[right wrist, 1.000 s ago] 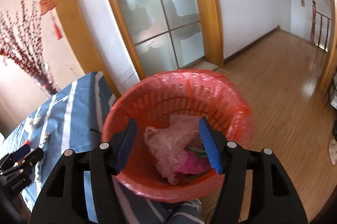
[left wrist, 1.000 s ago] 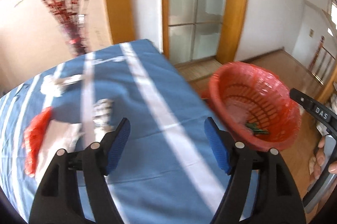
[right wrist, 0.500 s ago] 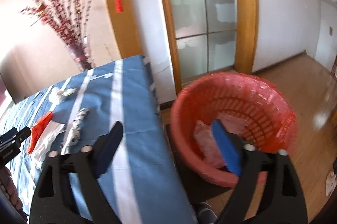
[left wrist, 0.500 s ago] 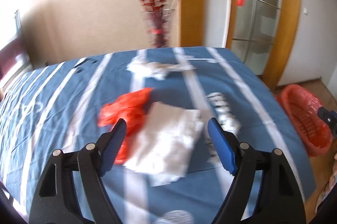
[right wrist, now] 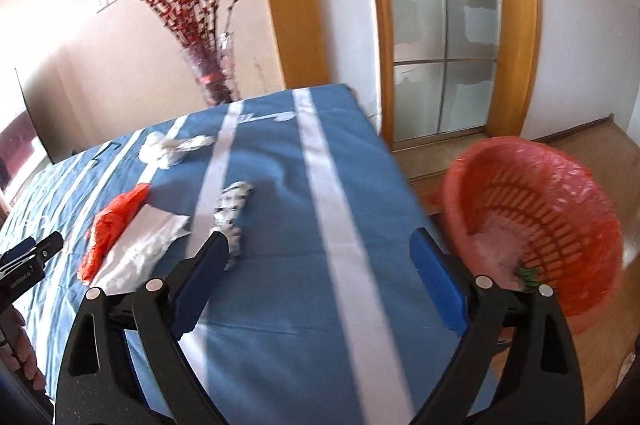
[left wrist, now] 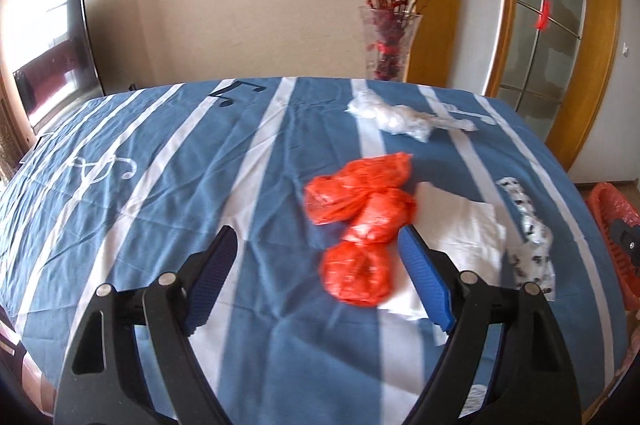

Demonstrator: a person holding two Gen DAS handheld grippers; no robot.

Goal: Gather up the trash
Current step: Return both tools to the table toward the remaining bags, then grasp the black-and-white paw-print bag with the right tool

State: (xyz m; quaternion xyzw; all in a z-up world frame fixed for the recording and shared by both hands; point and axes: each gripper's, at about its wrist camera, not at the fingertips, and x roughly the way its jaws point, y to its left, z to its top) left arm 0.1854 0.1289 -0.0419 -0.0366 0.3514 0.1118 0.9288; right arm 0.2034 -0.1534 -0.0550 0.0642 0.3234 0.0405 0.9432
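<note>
On the blue striped tablecloth (left wrist: pixel 160 165) lie an orange plastic bag (left wrist: pixel 360 209), a white paper sheet (left wrist: pixel 460 221) under its edge, a black-and-white patterned wrapper (left wrist: pixel 528 229) and a crumpled clear plastic wad (left wrist: pixel 392 115). My left gripper (left wrist: pixel 316 231) hovers open just short of the orange bag, holding nothing. My right gripper (right wrist: pixel 319 233) is open and empty over the table's right part, the wrapper (right wrist: pixel 232 209) beside its left finger. The red basket (right wrist: pixel 540 217), lined with plastic, stands tilted off the table's right edge with pale plastic (right wrist: pixel 500 241) inside.
A glass vase of red branches (left wrist: pixel 390 41) stands behind the table's far edge. A dark TV screen (left wrist: pixel 56 53) is at the left wall, a glass door (right wrist: pixel 440 45) at the right. Wooden floor (right wrist: pixel 580 145) lies beyond the basket. A hand (right wrist: pixel 20 357) shows at the right view's left edge.
Both views swung left, from the basket toward the table's trash. The right jaws widened and the pale pink plastic that was between them now lies in the basket.
</note>
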